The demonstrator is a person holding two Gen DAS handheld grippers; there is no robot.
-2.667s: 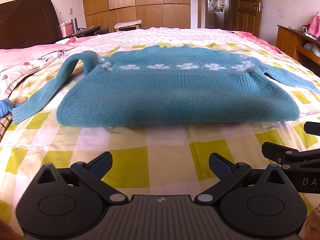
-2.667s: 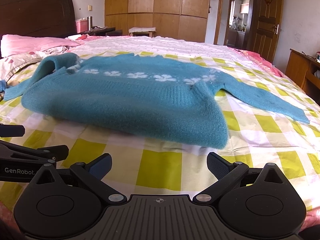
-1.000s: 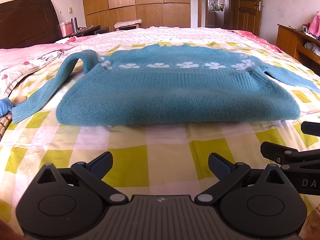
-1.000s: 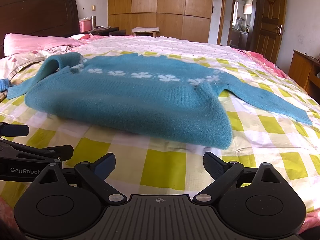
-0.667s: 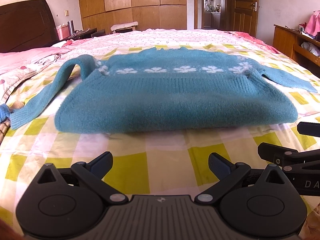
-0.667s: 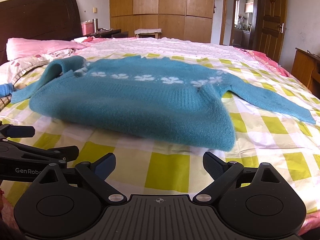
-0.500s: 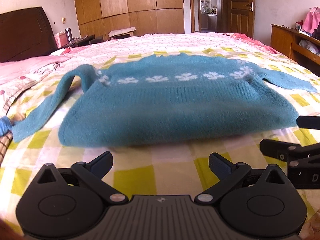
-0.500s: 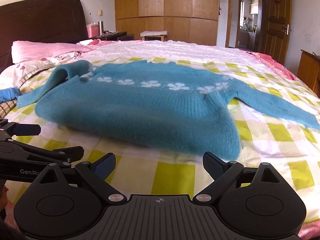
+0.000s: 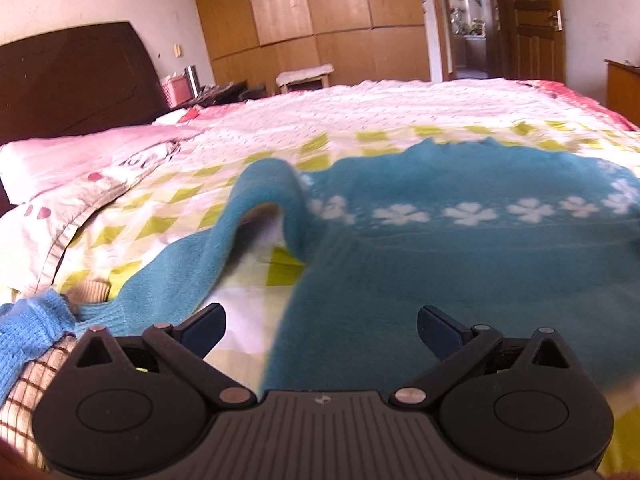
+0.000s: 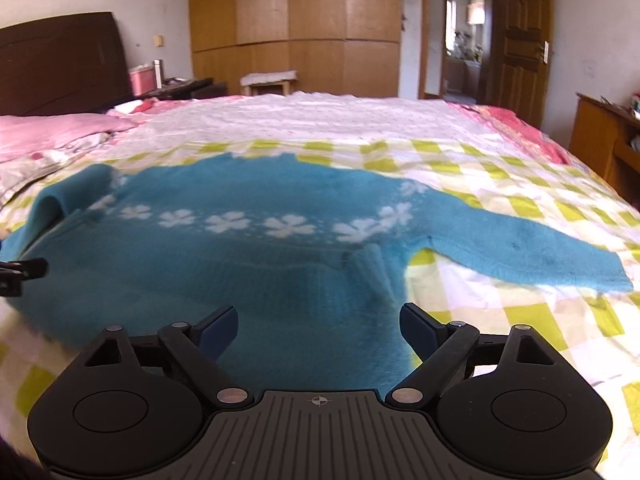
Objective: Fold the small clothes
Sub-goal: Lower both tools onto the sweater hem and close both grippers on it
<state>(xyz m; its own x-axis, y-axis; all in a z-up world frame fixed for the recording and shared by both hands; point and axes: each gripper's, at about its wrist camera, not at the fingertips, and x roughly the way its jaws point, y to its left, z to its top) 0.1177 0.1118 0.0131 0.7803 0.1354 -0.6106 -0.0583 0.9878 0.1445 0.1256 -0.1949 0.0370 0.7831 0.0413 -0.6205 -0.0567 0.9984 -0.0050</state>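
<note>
Spreading across the yellow-and-white checked bedsheet (image 10: 532,320), the teal sweater (image 10: 248,272) lies flat directly ahead of both grippers, its row of white flower motifs (image 10: 228,222) running across the chest. Left gripper (image 9: 322,322): jaws wide apart, nothing between them; the sweater's lower left corner sits just ahead of and beneath the gap, with bare sheet under the left finger. Beyond the left finger, the sweater's near sleeve (image 9: 224,248) humps upward in an arch and trails down to its cuff beside a lighter blue knit item (image 9: 28,328) at the far left edge. Right gripper (image 10: 320,328): jaws likewise wide apart, holding nothing; the sweater's hem fills the space between and under the fingertips, its right side edge falling close to the right finger. The other sleeve (image 10: 532,252) stretches flat to the right, ahead of that gripper, cuff resting on the sheet. A pink pillow (image 10: 60,128) lies far ahead to the left, near a dark headboard (image 10: 60,64); wooden wardrobes (image 10: 296,24) stand against the far wall. Both views are slightly blurred.
</note>
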